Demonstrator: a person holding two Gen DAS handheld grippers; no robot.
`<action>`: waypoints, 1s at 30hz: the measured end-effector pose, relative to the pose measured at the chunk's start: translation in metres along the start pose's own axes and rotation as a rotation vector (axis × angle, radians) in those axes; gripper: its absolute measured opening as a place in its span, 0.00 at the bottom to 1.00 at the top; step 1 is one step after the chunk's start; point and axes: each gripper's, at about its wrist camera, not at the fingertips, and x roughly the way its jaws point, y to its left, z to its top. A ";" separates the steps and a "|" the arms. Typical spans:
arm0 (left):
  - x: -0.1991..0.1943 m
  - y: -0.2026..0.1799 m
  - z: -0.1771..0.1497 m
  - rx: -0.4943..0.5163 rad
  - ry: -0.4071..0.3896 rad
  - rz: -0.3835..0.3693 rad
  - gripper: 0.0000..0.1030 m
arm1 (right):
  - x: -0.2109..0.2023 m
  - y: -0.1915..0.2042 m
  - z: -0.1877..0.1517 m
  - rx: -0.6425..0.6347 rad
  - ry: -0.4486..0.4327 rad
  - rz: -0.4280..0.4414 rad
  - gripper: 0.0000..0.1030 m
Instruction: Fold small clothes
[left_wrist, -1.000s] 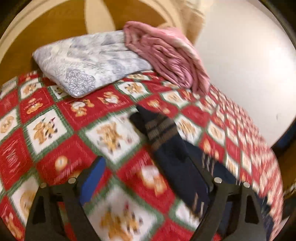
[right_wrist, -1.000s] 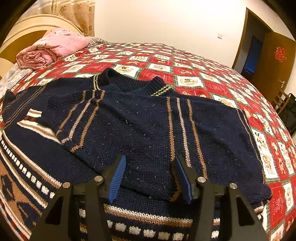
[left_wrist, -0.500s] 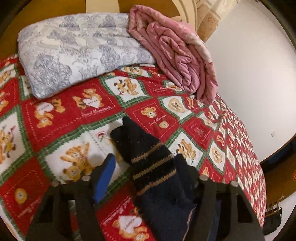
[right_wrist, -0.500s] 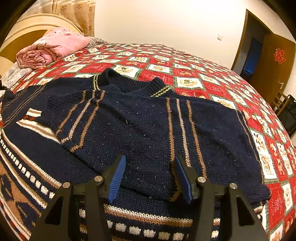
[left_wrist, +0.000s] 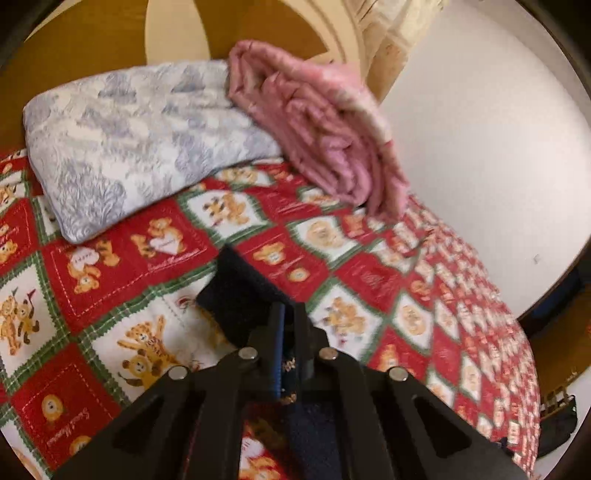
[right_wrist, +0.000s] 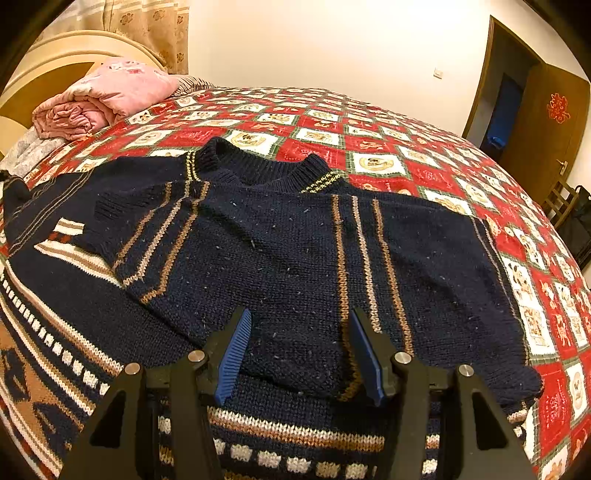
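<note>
Left gripper (left_wrist: 287, 314), bottom centre of its view: jaws closed, clamping the sleeve (left_wrist: 240, 291) of the sweater (right_wrist: 288, 251). Right gripper (right_wrist: 299, 339), lower centre: jaws half open over the sweater's folded cloth, grip cannot be told. Sweater lies mid-frame on the bedspread (right_wrist: 406, 147). Pink blanket (right_wrist: 107, 96), upper left.

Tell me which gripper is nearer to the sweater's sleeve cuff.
Left. The left gripper is shut on the sleeve cuff near the pillow. The right gripper hangs open over the sweater body, well away from that cuff.
</note>
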 end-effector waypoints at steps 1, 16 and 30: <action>-0.006 -0.004 0.001 0.007 -0.009 -0.008 0.04 | 0.000 0.000 0.000 0.001 0.000 0.002 0.54; -0.102 -0.163 -0.049 0.285 -0.067 -0.319 0.03 | 0.001 -0.011 -0.001 0.064 -0.004 0.068 0.55; -0.076 -0.305 -0.224 0.439 0.244 -0.521 0.03 | 0.000 -0.037 -0.004 0.196 -0.026 0.199 0.59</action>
